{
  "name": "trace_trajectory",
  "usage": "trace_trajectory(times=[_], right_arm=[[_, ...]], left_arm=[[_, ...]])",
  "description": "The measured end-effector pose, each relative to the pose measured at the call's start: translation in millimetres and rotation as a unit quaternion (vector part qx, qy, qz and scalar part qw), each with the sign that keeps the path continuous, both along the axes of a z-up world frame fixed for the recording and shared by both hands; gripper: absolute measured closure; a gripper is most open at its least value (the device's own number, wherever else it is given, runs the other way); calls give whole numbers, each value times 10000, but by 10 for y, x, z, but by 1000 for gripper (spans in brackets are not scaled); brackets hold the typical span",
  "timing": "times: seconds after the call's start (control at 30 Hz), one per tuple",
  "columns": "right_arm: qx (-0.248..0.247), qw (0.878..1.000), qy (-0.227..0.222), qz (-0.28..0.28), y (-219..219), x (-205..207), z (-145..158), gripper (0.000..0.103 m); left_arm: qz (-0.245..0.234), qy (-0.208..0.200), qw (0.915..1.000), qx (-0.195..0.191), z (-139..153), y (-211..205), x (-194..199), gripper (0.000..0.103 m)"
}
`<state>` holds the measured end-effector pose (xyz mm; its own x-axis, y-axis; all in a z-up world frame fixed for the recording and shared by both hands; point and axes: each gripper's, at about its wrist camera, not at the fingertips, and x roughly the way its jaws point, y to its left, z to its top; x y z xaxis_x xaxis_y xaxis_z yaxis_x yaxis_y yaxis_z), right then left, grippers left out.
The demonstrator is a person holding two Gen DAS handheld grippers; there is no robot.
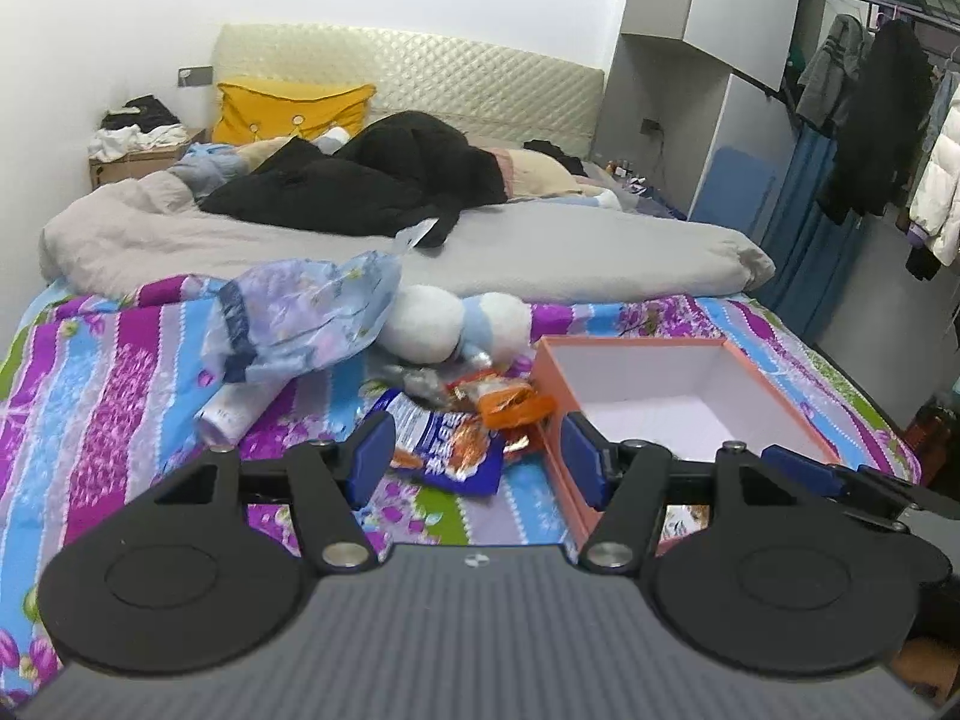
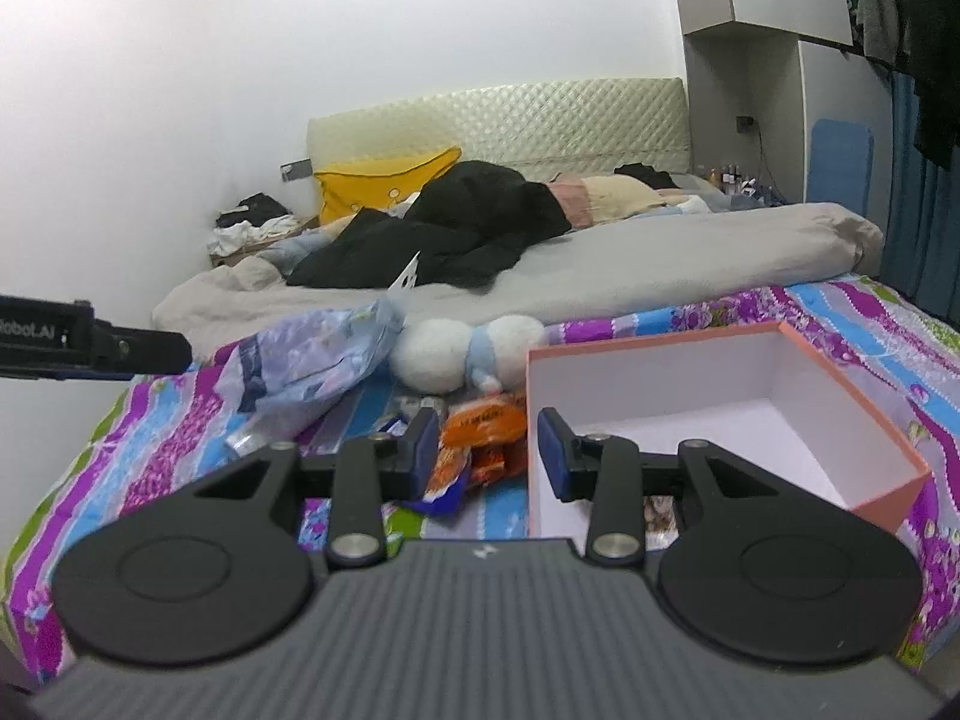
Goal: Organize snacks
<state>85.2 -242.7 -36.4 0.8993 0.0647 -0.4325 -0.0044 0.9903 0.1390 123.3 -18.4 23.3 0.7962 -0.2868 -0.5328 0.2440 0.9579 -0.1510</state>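
Note:
A pile of snack packets lies on the striped bedsheet: a blue-and-white packet (image 1: pixel 447 447) and orange packets (image 1: pixel 507 402), also in the right wrist view (image 2: pixel 483 429). An open pink box (image 1: pixel 690 384) with a white inside stands just right of them; it shows in the right wrist view (image 2: pixel 720 414) too. My left gripper (image 1: pixel 477 456) is open and empty, just before the pile. My right gripper (image 2: pixel 489 453) is open and empty, with its right finger over the box's near left wall. The right gripper's fingers (image 1: pixel 804 471) show at the box's near edge.
A pale blue plastic bag (image 1: pixel 300 318) over a white tube (image 1: pixel 231 414) lies left of the pile. A white and blue plush toy (image 1: pixel 456 324) lies behind it. A grey duvet (image 1: pixel 540 252) and black clothes (image 1: pixel 384 180) cover the far bed.

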Motion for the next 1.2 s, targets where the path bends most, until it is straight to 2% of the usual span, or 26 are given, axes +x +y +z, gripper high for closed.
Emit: trace_trajectory(times=[0.27,0.53,0.73,0.77,0.83,0.87,0.9,1.2], right_arm=[[68,9999,108,41,89,-187,-308,64],[-22,9999,38,132,219,-291,-416,63],[-4,9995,227,219,318,-333,-598,63],[-33,9994,256,230,338,-322,-624,62],[-75,9994,282,192,375,-290,-653,40],[-75,9995,251,173,388,-279,-662,20],[-77,9996,211,167,398,-272,-671,14],[-131,9991,340,237,469,-91,-855,14]], left_arm=[[83,260,9995,-159,-350,152,-204,36],[193,276,9994,-9,-567,230,-286,36],[308,432,9985,96,-764,335,-282,36],[337,463,9983,103,-805,349,-273,36],[386,529,9978,65,-894,380,-237,36],[420,568,9975,41,-933,395,-212,36],[438,617,9971,22,-965,407,-175,36],[433,694,9966,13,-1186,426,170,36]])
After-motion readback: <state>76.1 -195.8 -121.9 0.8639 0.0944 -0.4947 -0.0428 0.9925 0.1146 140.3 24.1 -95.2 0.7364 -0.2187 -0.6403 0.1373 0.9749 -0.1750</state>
